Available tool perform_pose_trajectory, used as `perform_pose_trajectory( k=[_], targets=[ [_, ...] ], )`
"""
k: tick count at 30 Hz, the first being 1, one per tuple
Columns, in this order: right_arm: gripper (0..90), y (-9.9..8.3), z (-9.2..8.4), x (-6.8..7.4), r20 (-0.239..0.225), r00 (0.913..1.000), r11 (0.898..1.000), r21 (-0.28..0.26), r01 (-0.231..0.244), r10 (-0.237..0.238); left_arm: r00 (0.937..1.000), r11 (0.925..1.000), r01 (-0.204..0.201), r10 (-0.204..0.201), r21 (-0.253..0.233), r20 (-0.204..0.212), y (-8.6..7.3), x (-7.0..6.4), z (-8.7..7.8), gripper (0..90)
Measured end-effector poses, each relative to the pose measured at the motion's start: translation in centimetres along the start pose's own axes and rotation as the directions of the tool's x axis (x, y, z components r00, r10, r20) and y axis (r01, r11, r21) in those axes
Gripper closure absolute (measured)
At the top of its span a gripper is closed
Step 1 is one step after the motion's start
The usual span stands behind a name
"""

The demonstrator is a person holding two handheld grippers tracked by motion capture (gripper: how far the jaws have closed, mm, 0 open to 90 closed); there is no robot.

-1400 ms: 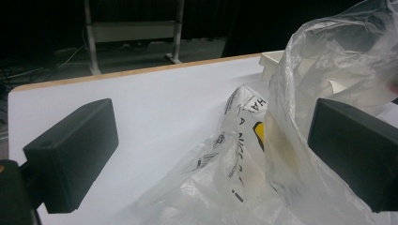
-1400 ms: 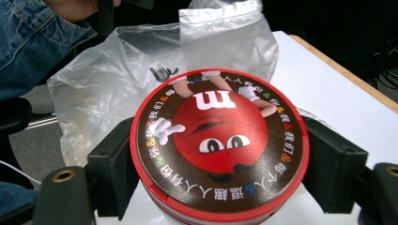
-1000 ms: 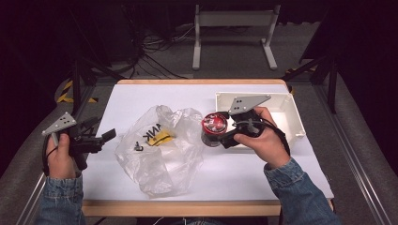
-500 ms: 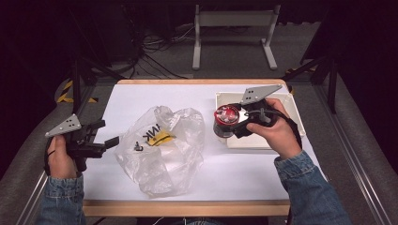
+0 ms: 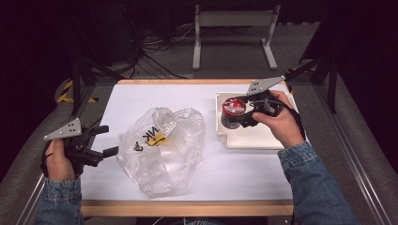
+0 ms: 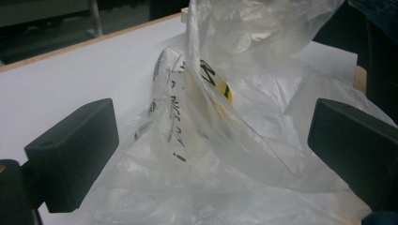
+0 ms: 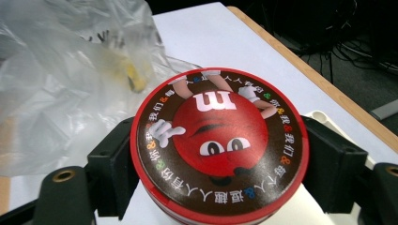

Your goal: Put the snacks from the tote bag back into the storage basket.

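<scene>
High view shows the right claw [image 5: 237, 114] clamped on a round red tin with a cartoon candy face on its lid [image 5: 233, 111], one jaw against each side of the tin's wall. Claw and tin sit over the near-left part of a shallow white rectangular tray [image 5: 263, 138] that lies under them at the far right of the white tabletop [image 5: 234, 173]. The right hand [image 5: 281, 123] wraps the claw's body from behind, a grey three-cornered plate riding above it.

From the right gripper view, the tin [image 7: 219, 157] sits squarely between the two black jaws, lid up and level, both pads touching its rim. Beyond the claw and to its left lies a crumpled clear plastic bag with black lettering and a yellow patch [image 7: 61, 79].

Across the tabletop, the left claw [image 5: 107, 139] is spread wide and pinches nothing; it points toward the bag [image 5: 164, 150] from just beside the bag's left edge. In the left gripper view the bag [image 6: 234, 140] bulges up directly ahead of and between the parted jaws; whether either pad brushes the plastic is unclear.
</scene>
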State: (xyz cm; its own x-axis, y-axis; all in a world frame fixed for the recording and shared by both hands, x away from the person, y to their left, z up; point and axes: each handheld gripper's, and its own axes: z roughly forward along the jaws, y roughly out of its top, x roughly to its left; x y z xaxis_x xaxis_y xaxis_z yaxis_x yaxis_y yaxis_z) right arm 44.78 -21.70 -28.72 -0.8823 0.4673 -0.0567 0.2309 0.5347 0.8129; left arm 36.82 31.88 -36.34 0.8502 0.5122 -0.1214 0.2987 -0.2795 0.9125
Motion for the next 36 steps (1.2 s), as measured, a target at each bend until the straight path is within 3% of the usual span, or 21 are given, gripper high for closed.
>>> perform_pose_trajectory(
  k=[9, 23, 36],
  targets=[
    [22.3, -0.3, 0.8, -3.0, 0.033, 0.9993, 1.000, 0.003, -0.017, 0.017, 0.9986, 0.9999, 0.010, -0.009, 0.009, -0.053, -0.5, -0.3, -0.5, 2.6],
    [22.3, -2.3, 4.8, -6.3, 0.079, 0.9939, 0.996, 0.038, -0.079, 0.076, 0.9951, 0.9996, 0.020, -0.019, 0.018, -0.097, -0.8, -0.4, -0.5, 1.8],
    [22.3, -3.7, 7.4, -7.3, 0.087, 0.9903, 0.991, 0.069, -0.115, 0.109, 0.9949, 0.9995, 0.021, -0.018, 0.023, -0.099, -0.9, -0.4, -0.6, 1.9]
  ],
)
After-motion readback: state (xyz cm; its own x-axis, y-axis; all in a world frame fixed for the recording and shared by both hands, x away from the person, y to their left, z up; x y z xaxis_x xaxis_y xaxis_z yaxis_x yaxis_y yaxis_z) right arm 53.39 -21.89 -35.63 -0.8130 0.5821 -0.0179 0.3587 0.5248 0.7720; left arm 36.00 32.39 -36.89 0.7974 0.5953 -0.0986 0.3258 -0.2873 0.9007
